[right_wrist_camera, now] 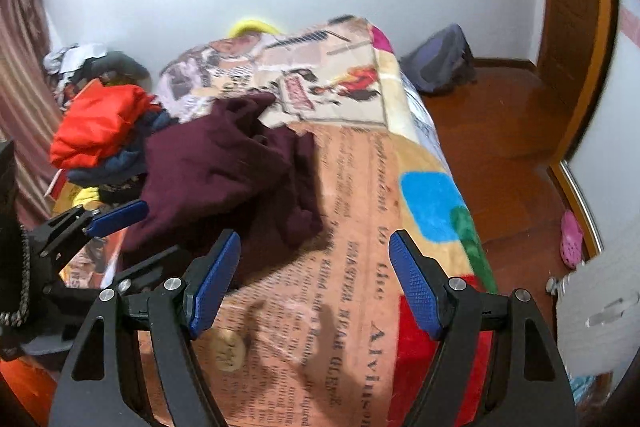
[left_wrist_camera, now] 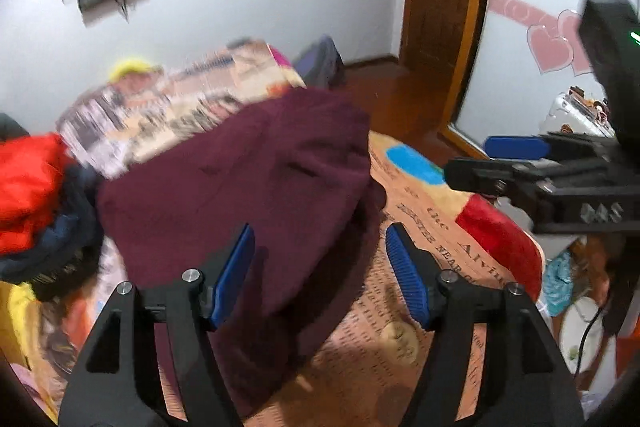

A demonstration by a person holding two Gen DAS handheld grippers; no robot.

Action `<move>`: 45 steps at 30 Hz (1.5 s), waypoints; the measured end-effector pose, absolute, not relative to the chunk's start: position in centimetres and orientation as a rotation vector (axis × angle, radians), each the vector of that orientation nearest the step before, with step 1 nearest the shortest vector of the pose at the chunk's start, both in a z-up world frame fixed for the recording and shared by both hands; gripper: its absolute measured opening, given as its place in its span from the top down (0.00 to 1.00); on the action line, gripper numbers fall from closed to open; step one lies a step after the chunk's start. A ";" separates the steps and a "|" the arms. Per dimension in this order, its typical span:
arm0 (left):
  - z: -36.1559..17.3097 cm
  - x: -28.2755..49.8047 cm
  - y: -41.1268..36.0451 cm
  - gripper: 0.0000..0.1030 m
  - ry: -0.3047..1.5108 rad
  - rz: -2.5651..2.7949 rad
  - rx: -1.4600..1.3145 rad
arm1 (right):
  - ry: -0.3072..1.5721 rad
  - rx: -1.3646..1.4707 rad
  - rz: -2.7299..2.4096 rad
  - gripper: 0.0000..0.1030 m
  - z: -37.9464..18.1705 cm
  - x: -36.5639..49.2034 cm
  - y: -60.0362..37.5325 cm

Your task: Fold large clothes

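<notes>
A crumpled maroon garment point(left_wrist_camera: 240, 179) point(right_wrist_camera: 228, 163) lies on the bed's newspaper-print blanket point(left_wrist_camera: 432, 239) point(right_wrist_camera: 360, 227). My left gripper point(left_wrist_camera: 322, 231) hovers over the garment's near edge with its blue pads point(left_wrist_camera: 236, 275) spread wide; the cloth lies below them and nothing is pinched. My right gripper point(right_wrist_camera: 316, 235) is open above bare blanket, to the right of the garment, and holds nothing. Each gripper also shows in the other view: the right gripper point(left_wrist_camera: 516, 147) at the right edge, the left gripper point(right_wrist_camera: 116, 215) at the left beside the garment.
A pile of clothes topped by an orange jacket point(left_wrist_camera: 28, 179) point(right_wrist_camera: 100, 123) sits left of the garment. Beyond the bed's right edge there is wooden floor with a grey backpack point(right_wrist_camera: 440, 59), a pink clog point(right_wrist_camera: 570, 239) and a wooden door point(left_wrist_camera: 444, 7). A white suitcase point(left_wrist_camera: 572, 115) stands nearby.
</notes>
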State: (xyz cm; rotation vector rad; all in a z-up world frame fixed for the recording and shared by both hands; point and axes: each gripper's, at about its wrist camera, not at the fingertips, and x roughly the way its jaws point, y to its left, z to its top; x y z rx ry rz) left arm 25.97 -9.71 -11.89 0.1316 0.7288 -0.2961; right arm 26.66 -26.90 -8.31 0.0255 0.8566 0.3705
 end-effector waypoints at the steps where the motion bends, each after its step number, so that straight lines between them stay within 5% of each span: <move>1: -11.2 25.2 -9.1 0.35 0.696 -0.268 0.147 | 0.842 0.023 0.385 0.29 -7.9 26.8 -26.3; 12: -10.9 26.1 0.1 0.29 0.718 -0.031 0.054 | 0.812 -0.072 0.500 0.29 -8.4 30.6 -19.1; 27: -22.9 26.0 1.2 0.27 0.999 -0.064 -0.043 | 0.987 0.077 0.477 0.23 -16.0 33.6 -24.7; 45: -16.2 24.7 3.6 0.27 0.822 0.052 -0.011 | 0.934 -0.082 0.512 0.21 -11.7 33.7 -22.1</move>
